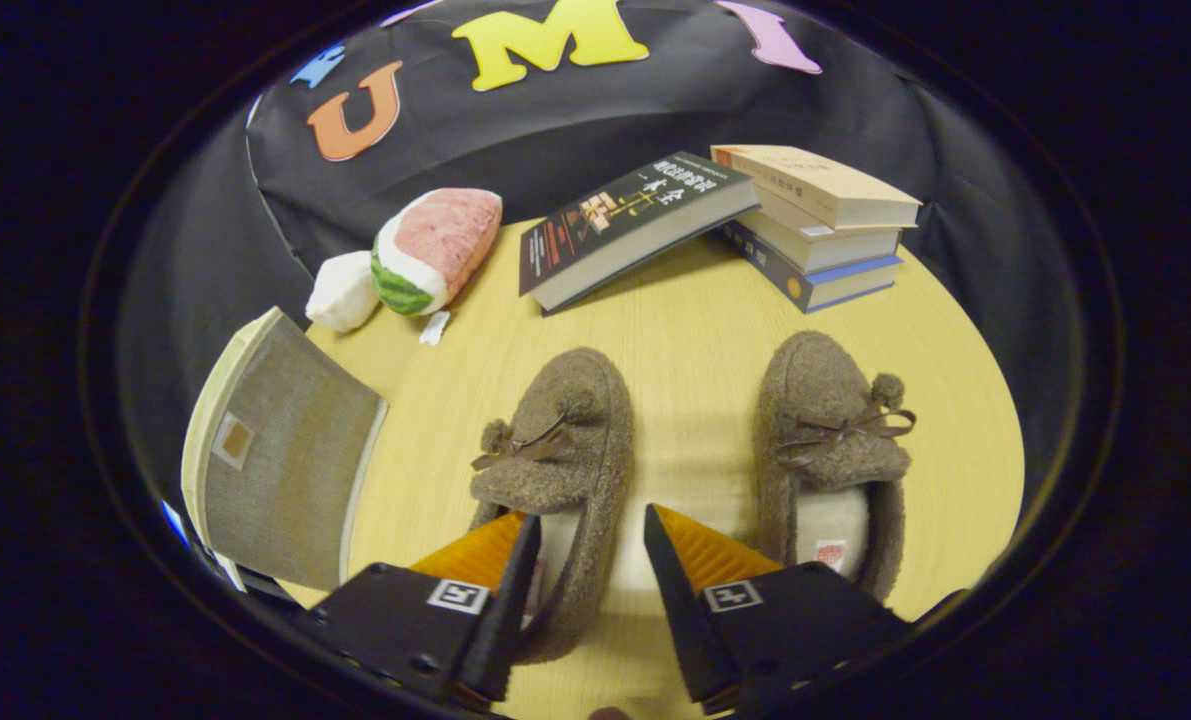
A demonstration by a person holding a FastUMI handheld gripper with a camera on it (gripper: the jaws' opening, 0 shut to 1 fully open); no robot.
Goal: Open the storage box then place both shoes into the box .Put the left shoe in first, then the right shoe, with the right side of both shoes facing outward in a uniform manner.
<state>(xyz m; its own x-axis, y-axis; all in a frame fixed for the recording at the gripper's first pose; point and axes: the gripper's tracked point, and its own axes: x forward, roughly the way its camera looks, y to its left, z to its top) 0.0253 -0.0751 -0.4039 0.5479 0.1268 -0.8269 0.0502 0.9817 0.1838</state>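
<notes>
gripper (589,540): fingers spread, straddling the left shoe's (553,470) heel wall | right shoe (833,450): just beside, apart | storage box (280,450): left of fingers

The dark-covered book (627,222) leaning against the stack of three books (817,224) carries large white characters in a non-Latin script along its cover, seen upside down from here; the smaller lines of print beneath them are too small to read. The spine of the tan top book (817,182) in the stack bears a row of small characters, also too fine to make out. A small red-printed label (830,553) sits on the pale insole of the right brown fuzzy slipper (832,452); its print cannot be read. Each finger of the gripper (592,545) bears a square black-and-white marker, not text.
</notes>
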